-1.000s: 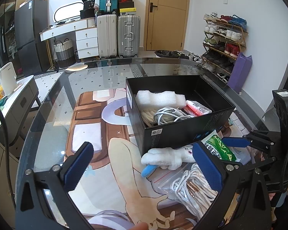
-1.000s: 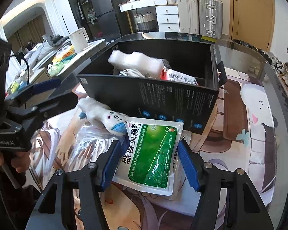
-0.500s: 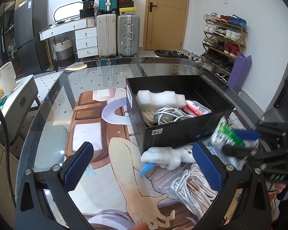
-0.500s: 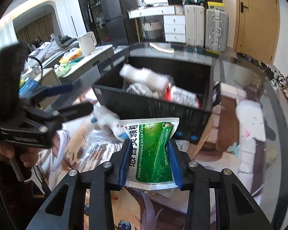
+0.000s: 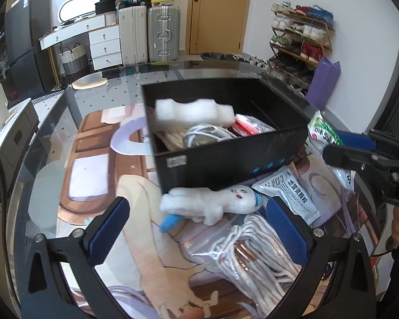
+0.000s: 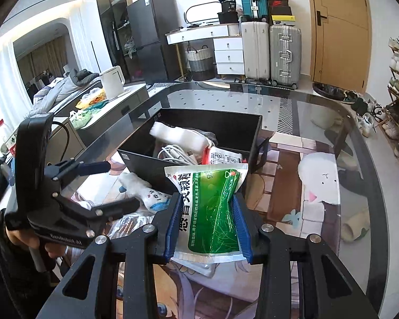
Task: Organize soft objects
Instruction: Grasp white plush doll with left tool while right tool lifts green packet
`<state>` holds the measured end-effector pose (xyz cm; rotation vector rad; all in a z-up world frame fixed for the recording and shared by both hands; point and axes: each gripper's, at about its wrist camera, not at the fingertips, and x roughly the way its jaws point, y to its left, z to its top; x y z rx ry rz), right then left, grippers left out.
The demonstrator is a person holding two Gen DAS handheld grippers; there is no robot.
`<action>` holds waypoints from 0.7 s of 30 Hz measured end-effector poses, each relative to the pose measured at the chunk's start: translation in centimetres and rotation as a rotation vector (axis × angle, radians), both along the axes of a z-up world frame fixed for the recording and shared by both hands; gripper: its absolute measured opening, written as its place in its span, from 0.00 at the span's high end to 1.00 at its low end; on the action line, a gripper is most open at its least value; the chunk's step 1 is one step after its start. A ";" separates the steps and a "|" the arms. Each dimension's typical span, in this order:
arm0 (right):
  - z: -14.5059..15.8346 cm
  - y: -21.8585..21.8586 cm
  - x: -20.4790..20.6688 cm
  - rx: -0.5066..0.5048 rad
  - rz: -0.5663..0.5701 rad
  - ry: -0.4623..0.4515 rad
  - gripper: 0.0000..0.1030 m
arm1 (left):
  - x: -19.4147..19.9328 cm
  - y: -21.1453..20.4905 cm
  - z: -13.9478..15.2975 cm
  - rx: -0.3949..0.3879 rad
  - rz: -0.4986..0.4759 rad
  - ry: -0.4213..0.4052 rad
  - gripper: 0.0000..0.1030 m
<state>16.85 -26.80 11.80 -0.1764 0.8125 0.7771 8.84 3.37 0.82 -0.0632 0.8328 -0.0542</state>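
Observation:
My right gripper (image 6: 208, 222) is shut on a green and white medicine pouch (image 6: 212, 207) and holds it lifted in front of the black box (image 6: 255, 133); the pouch also shows in the left wrist view (image 5: 323, 133). The black box (image 5: 226, 164) holds a white foam block (image 5: 194, 110), white cables and a red and white packet. My left gripper (image 5: 196, 228) is open and empty, just before a white plush toy (image 5: 207, 202) and a clear bag of white cord (image 5: 250, 250). A second white pouch (image 5: 290, 194) lies by the box.
The glass table (image 6: 319, 106) carries a printed mat (image 5: 93, 175). A white kettle (image 6: 111, 81) stands on a side cabinet at the left. Suitcases, a door and a shoe rack are farther off.
My right gripper closed on the green pouch and lifted it off the table toward the box. A white pouch beneath it is now uncovered. My left gripper moved closer to the plush toy.

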 end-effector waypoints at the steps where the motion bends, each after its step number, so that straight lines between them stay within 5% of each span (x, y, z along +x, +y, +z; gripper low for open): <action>1: -0.1 -0.1 0.0 0.001 -0.002 0.000 0.63 | 0.1 -0.3 -0.1 0.002 -0.004 0.007 0.00; 18: -0.6 0.1 0.7 0.000 -0.010 0.012 0.63 | 2.1 -2.2 -1.6 0.042 -0.011 0.085 0.01; 21: -0.6 0.2 0.8 0.000 -0.010 0.013 0.63 | 2.0 -2.2 -1.6 0.038 -0.019 0.081 0.13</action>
